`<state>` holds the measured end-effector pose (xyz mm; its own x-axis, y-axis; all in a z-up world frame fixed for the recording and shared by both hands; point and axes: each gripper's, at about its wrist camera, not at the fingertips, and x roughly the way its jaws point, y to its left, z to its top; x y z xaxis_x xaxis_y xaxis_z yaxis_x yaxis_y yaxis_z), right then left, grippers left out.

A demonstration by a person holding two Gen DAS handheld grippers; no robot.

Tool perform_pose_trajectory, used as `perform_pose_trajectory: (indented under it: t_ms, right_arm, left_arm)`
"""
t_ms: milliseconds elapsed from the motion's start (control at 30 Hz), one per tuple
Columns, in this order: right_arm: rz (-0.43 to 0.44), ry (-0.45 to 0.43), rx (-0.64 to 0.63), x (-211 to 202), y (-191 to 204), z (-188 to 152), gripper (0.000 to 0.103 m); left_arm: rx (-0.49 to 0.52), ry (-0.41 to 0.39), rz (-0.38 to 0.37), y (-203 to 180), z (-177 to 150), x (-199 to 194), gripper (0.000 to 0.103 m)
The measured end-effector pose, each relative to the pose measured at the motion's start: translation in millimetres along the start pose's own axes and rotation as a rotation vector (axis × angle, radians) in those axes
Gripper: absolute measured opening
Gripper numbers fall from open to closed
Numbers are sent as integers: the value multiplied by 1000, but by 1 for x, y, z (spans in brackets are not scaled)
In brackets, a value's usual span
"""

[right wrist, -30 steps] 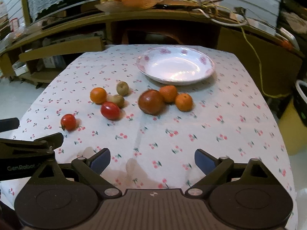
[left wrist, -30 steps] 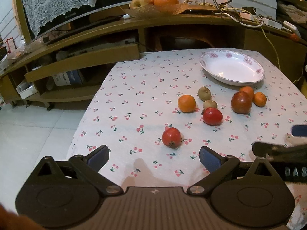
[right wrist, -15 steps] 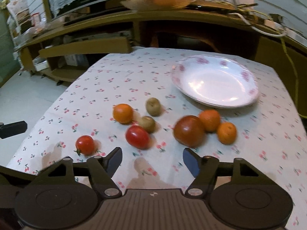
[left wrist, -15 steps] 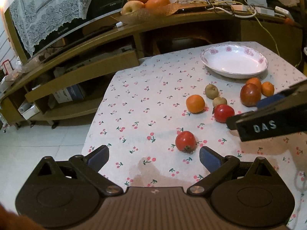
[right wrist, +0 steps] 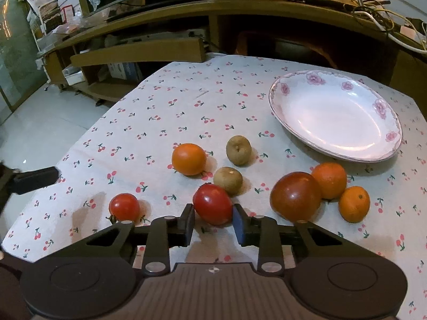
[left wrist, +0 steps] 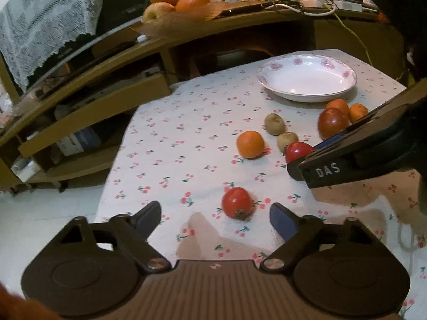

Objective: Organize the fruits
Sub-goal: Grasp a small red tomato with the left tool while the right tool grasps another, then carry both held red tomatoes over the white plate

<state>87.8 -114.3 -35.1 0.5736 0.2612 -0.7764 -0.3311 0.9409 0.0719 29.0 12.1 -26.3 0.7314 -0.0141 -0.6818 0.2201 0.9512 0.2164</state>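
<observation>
Fruit lies on a cherry-print tablecloth [right wrist: 186,101]. My right gripper [right wrist: 212,220] has its jaws narrowed on both sides of a red tomato [right wrist: 212,204]; whether the pads [right wrist: 238,224] touch it I cannot tell. That tomato also shows in the left wrist view [left wrist: 297,150]. My left gripper [left wrist: 214,220] is open, just short of a small red tomato [left wrist: 237,203], which also shows in the right wrist view [right wrist: 124,206]. An empty white floral plate [right wrist: 333,117] sits at the far right.
An orange [right wrist: 189,159], two brown kiwis [right wrist: 238,146] [right wrist: 228,177], a large dark tomato [right wrist: 295,196] and two small oranges [right wrist: 329,180] [right wrist: 353,204] lie nearby. A wooden shelf unit [right wrist: 165,50] with a fruit basket [left wrist: 176,2] stands behind the table.
My right gripper moved forward and down to the red tomato and its jaws narrowed around it. My left gripper moved closer to the small tomato.
</observation>
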Motion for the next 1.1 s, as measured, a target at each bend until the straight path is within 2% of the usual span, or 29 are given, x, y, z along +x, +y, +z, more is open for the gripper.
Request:
perform_pose_trajectory:
  t_ms: [233, 600, 733, 900, 1100]
  right_arm:
    - [-1, 19, 64, -14, -17, -9, 32]
    - [-16, 13, 92, -34, -36, -23, 32]
    - [-30, 8, 103, -42, -43, -28, 32]
    - [-36, 4, 126, -55, -52, -34, 32]
    - [-42, -59, 147, -83, -59, -23, 32]
  left_arm:
    - [-57, 40, -65, 1, 5, 16, 55]
    - [-74, 62, -95, -9, 10, 22, 33]
    - [-67, 73, -96, -11, 10, 18, 32]
    - [-68, 89, -135, -15, 13, 13, 32]
    - [-68, 59, -174, -25, 38, -7, 32]
